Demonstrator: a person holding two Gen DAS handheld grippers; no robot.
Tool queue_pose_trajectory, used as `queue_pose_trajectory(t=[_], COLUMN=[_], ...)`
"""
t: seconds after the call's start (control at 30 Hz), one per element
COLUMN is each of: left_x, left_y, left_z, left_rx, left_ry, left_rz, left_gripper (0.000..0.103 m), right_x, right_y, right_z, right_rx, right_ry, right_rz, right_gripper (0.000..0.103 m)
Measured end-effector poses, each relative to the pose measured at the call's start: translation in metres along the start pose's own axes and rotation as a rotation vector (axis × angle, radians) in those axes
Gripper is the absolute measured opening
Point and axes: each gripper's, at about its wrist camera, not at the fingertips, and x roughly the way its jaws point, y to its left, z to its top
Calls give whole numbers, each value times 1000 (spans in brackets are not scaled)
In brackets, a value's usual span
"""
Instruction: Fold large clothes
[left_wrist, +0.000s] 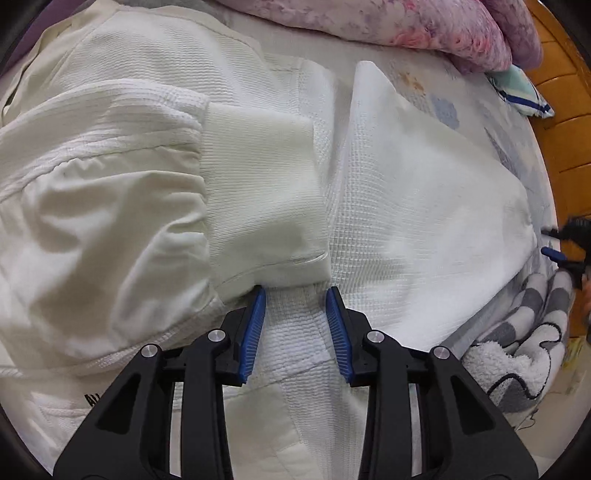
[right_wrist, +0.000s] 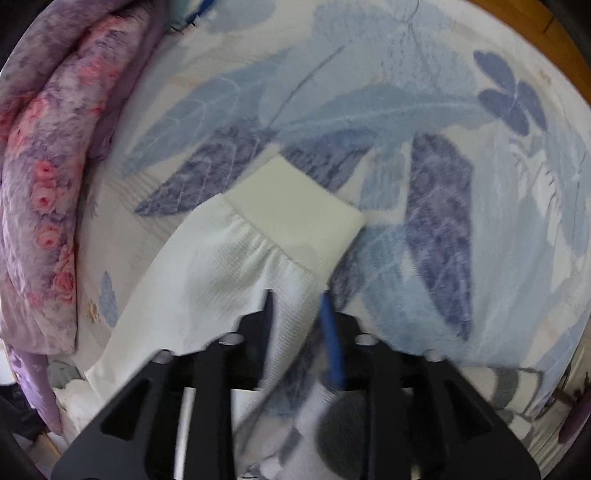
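A large white textured garment (left_wrist: 406, 206) lies spread on the bed. One sleeve with a ribbed cuff (left_wrist: 266, 192) is folded across its body. My left gripper (left_wrist: 296, 291) is open, its blue pads just below that cuff, holding nothing. In the right wrist view the other sleeve (right_wrist: 221, 273) lies on the sheet, ending in a ribbed cuff (right_wrist: 295, 206). My right gripper (right_wrist: 297, 295) is open, its jaws standing on either side of the sleeve's edge just behind the cuff. It also shows at the far right of the left wrist view (left_wrist: 554, 254).
A floral blue bedsheet (right_wrist: 424, 110) covers the bed. A pink flowered quilt (right_wrist: 48, 177) is bunched along one side, also seen in the left wrist view (left_wrist: 424, 26). A grey-and-white checked fleece blanket (left_wrist: 524, 332) lies by the garment. A wooden floor (left_wrist: 569, 110) shows beyond the bed.
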Motion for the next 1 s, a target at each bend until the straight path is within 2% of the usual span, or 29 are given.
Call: queue_pose_trajectory(t=[0.03,0.13,0.2,0.23,0.27,0.33,0.4,0.5,0.57,0.6,0.63,0.67,0.77,0.87,1.0], left_x=[0,2,3,4,5,7,8,7,-3,-12,-23,-33,-71,-104,-141], left_y=[1,2,0,0,1,-1,-2,2,6,9,13,15,29,62,136], left_z=[0,0,0,0,1,1,0,-1,-2,-4,-7,-10,-22,-36,-52], left_rx=[-7,-15,-5,-7,-10,-11,-6,-11,-34,-57,-79,-92,-112,-140,-237], left_ry=[1,1,2,2,3,1,-4,-13,-24,-31,-49,-70,-135,-177,-202], left_rz=[-5,-9,-1,0,-2,-4,-7,-21,-59,-110,-169,-194,-273,-231,-143], left_gripper=[34,34,34,34,34,34,34,34,35,37,42,53,57,58,58], right_x=[6,20,30,32,31,22,12,-17,-46,-60,-77,-90,-131,-159,-178], right_y=[1,2,1,1,0,-5,-3,13,24,28,38,48,81,129,211], right_z=[2,6,6,6,6,1,-5,-27,-47,-54,-69,-82,-124,-174,-265], right_rx=[4,14,4,-12,-22,-8,-44,-155,-211,-231,-255,-278,-355,-457,-636], right_ry=[14,33,62,56,33,-26,-77,-204,-310,-353,-409,-446,-525,-544,-503], right_rz=[-18,-69,-58,-60,-51,-10,-13,-44,-36,-27,0,28,123,239,372], right_gripper=[47,48,48,39,26,17,15,13,13,13,13,13,13,13,13])
